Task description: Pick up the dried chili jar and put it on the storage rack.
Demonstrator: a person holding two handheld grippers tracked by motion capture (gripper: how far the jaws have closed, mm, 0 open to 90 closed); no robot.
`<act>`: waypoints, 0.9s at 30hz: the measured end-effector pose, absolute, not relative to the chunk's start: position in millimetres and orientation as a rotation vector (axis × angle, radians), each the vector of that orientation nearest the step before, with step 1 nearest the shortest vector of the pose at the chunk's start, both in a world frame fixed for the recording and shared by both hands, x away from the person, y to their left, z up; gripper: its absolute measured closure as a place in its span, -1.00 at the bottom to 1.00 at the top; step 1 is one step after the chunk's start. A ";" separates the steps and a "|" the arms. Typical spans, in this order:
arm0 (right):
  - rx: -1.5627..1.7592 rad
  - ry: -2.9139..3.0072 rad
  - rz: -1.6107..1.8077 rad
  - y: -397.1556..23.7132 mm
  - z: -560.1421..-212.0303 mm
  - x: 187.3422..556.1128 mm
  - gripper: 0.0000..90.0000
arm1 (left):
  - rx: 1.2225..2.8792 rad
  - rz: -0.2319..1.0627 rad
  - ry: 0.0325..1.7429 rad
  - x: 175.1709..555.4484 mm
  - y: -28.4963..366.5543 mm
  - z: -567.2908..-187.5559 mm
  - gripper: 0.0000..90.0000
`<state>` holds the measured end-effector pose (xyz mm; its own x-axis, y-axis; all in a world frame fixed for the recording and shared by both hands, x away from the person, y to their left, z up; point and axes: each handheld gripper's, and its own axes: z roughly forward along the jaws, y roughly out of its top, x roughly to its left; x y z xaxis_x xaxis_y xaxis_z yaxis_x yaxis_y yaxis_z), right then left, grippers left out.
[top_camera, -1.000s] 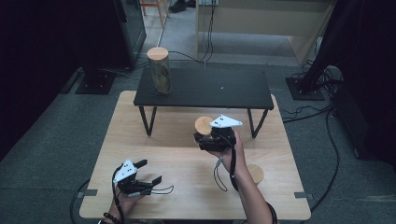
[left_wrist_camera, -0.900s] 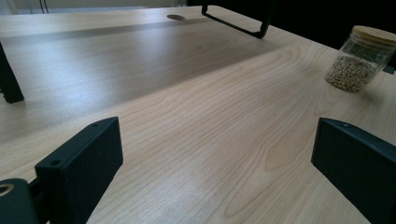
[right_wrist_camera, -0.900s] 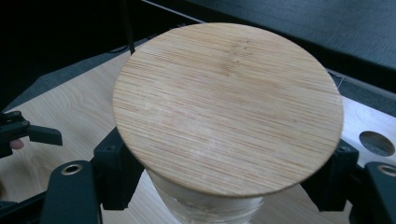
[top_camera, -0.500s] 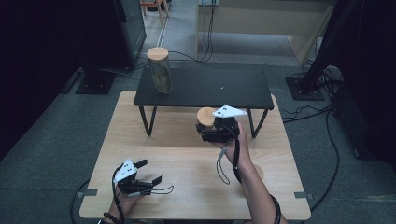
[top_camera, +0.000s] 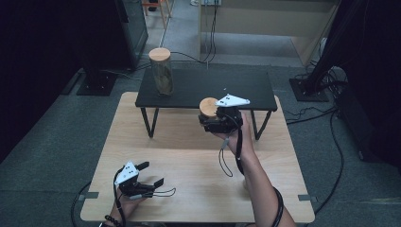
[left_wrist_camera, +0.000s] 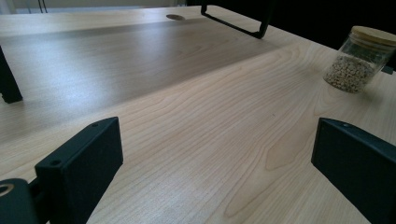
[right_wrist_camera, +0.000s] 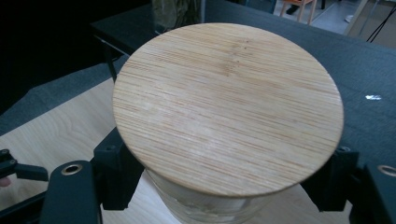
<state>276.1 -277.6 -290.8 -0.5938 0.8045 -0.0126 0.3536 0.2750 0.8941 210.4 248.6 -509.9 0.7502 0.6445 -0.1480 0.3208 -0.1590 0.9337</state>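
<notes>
Held jar (right_wrist_camera: 224,112): clamped in right gripper (top_camera: 213,120), near the black shelf (top_camera: 246,85); contents hidden by bamboo lid.
Left gripper (top_camera: 147,174): jaws apart, near-left.
Far jar (top_camera: 161,71): contents unclear.
Right-hand jar (left_wrist_camera: 357,58): pale beans.

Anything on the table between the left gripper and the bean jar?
Nothing: the left gripper view shows bare wood from the open left gripper to the bean jar on the table.

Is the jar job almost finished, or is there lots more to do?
About a third, it seems. One tall jar already stands on the black shelf. The right claw grips a second jar, held above the table near the shelf. A bean jar sits on the table; the left claw rests open.
</notes>
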 end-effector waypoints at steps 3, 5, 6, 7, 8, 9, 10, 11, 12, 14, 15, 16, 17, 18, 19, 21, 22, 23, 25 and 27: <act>1.046 2.075 1.269 -278.2 -286.1 281.6 -0.43 | 1.759 0.339 0.759 210.4 248.9 -510.1 -0.95; 1.047 2.073 1.260 -278.3 -283.4 285.4 -0.43 | 1.758 0.338 0.760 210.4 249.1 -510.2 -0.95; 1.049 2.074 1.256 -278.4 -282.2 287.5 -0.43 | 1.757 0.338 0.760 210.4 249.2 -510.3 -0.95; 1.049 2.073 1.252 -278.7 -281.4 289.6 -0.43 | 1.757 0.338 0.760 210.4 249.3 -510.3 -0.95; 1.054 2.072 1.250 -279.0 -280.7 291.6 -0.43 | 1.759 0.339 0.758 210.6 249.5 -510.1 -0.95; 1.063 2.072 1.250 -279.3 -280.2 293.6 -0.43 | 1.760 0.339 0.758 210.6 249.5 -510.1 -0.95; 1.066 2.069 1.250 -279.9 -280.2 295.5 -0.43 | 1.759 0.339 0.758 210.7 249.5 -510.1 -0.95; 1.069 2.068 1.247 -280.4 -279.9 297.9 -0.43 | 1.759 0.338 0.758 210.8 249.5 -510.1 -0.95; 1.073 2.068 1.245 -280.5 -279.8 299.0 -0.43 | 1.760 0.339 0.758 210.9 249.6 -510.1 -0.95; 1.078 2.065 1.247 -281.2 -279.7 301.5 -0.43 | 1.760 0.338 0.758 210.9 249.7 -510.1 -0.95; 1.078 2.065 1.246 -281.6 -279.5 303.1 -0.43 | 1.760 0.337 0.757 211.0 249.7 -510.1 -0.95; 1.082 2.062 1.247 -281.5 -279.5 304.5 -0.43 | 1.759 0.337 0.758 211.0 249.7 -510.1 -0.95; 1.081 2.062 1.244 -281.6 -279.2 306.5 -0.43 | 1.759 0.337 0.758 211.0 249.7 -510.1 -0.95; 1.087 2.059 1.241 -280.9 -278.7 307.8 -0.43 | 1.759 0.337 0.758 211.1 249.7 -510.1 -0.95; 1.085 2.060 1.240 -280.9 -278.3 309.4 -0.43 | 1.757 0.336 0.759 211.0 249.7 -510.3 -0.95; 1.086 2.059 1.236 -280.5 -277.9 312.7 -0.43 | 1.756 0.337 0.759 211.0 250.1 -510.3 -0.95; 1.092 2.058 1.231 -280.1 -277.2 314.4 -0.43 | 1.756 0.336 0.759 211.1 250.1 -510.3 -0.95; 1.094 2.057 1.230 -280.0 -277.1 315.8 -0.43 | 1.756 0.336 0.759 211.1 250.1 -510.4 -0.95; 1.099 2.057 1.227 -280.4 -276.6 319.5 -0.43 | 1.757 0.336 0.758 211.2 250.2 -510.3 -0.95; 1.099 2.056 1.223 -280.3 -276.3 322.5 -0.43 | 1.755 0.335 0.759 211.2 250.2 -510.5 -0.95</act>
<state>322.5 -280.3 -276.3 -0.5468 0.8370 -0.0175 0.3844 0.2696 0.8829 211.2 250.2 -510.5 0.7513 0.6422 -0.1520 0.3205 -0.1538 0.9347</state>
